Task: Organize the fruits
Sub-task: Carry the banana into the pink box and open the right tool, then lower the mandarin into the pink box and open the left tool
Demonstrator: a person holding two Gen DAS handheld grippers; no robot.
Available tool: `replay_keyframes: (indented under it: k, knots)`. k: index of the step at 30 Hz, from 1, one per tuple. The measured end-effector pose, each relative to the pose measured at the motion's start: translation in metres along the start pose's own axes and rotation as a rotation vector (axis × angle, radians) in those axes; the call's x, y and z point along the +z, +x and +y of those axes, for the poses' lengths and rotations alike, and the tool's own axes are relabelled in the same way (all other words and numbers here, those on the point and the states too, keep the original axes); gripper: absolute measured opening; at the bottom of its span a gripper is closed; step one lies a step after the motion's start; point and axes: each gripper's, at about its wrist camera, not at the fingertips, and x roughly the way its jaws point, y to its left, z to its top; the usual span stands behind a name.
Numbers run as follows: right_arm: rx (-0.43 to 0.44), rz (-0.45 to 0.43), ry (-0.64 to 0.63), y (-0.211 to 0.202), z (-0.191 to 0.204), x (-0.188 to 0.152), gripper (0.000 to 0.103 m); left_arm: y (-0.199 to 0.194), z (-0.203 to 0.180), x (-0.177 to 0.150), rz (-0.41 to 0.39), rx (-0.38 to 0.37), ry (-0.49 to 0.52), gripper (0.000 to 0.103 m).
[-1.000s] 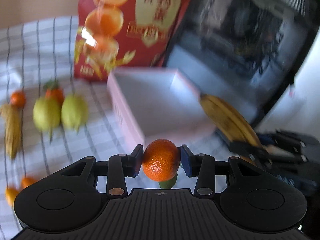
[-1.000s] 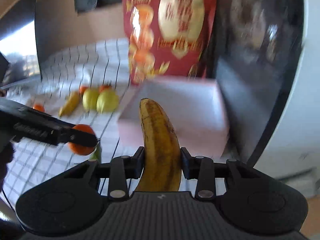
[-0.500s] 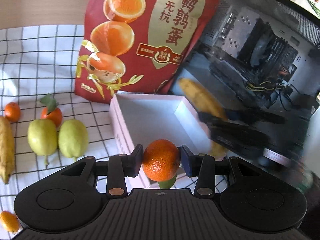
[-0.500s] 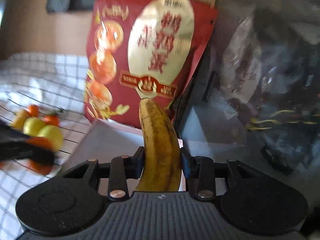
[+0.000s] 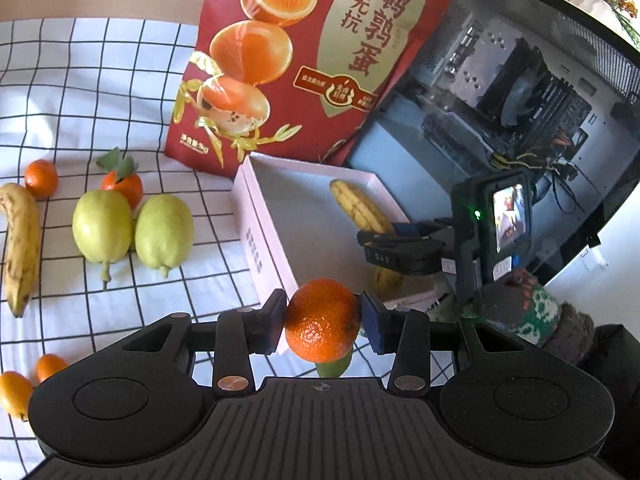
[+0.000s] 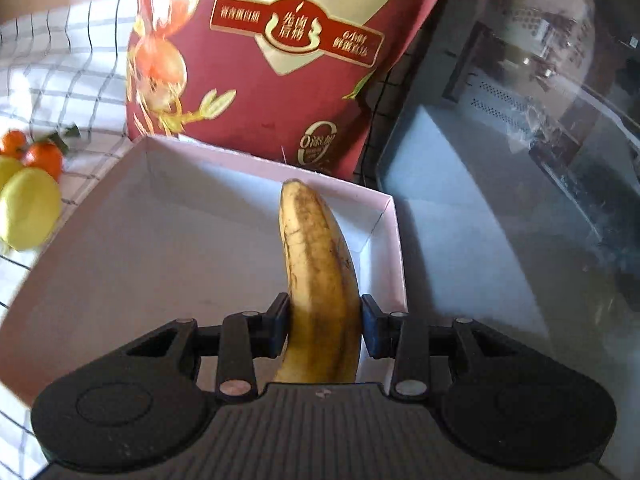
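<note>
My left gripper (image 5: 323, 322) is shut on a small orange tangerine (image 5: 322, 326), held above the checked cloth just in front of the pink box (image 5: 264, 236). My right gripper (image 6: 324, 326) is shut on a spotted banana (image 6: 320, 280), held low inside the pink box (image 6: 384, 216) near its right wall. In the left wrist view the right gripper (image 5: 394, 236) and its banana (image 5: 358, 206) show over the box's right side. The rest of the box interior looks bare.
On the checked cloth (image 5: 60, 80) to the left lie another banana (image 5: 18, 244), two green pears (image 5: 102, 226), tangerines (image 5: 42, 178) and small kumquats (image 5: 16, 394). A red food bag (image 5: 316, 60) stands behind the box. A glass-sided computer case (image 5: 500, 92) stands to the right.
My right gripper has carried the banana forward and down into the pink box. My left gripper has drifted slightly, still holding the tangerine in front of the box.
</note>
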Motion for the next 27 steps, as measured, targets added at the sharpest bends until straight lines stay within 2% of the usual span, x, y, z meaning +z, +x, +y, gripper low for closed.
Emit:
replay_keyframes:
  k: [4, 8, 13, 16, 18, 21, 27]
  knots:
    - [0.018, 0.037, 0.0, 0.001, 0.0, -0.006, 0.036, -0.001, 0.002, 0.0, -0.002, -0.001, -0.003, 0.045]
    - [0.001, -0.038, -0.012, -0.011, 0.001, -0.013, 0.037, 0.005, 0.001, 0.0, 0.005, -0.008, -0.001, 0.045]
    - [0.053, -0.154, 0.083, -0.055, -0.009, -0.023, 0.048, 0.019, -0.007, 0.007, 0.02, -0.019, 0.021, 0.045]
    - [0.081, -0.236, 0.126, -0.098, -0.012, -0.047, 0.056, 0.03, -0.015, 0.021, 0.019, -0.035, 0.032, 0.046]
    - [0.086, -0.276, 0.144, -0.125, -0.01, -0.07, 0.066, 0.042, -0.021, 0.035, 0.015, -0.051, 0.038, 0.046]
    - [0.074, -0.262, 0.16, -0.143, -0.007, -0.094, 0.067, 0.069, -0.03, 0.057, 0.02, -0.065, 0.036, 0.046]
    - [0.074, -0.228, 0.203, -0.158, 0.001, -0.12, 0.067, 0.143, -0.055, 0.098, 0.041, -0.065, 0.03, 0.045]
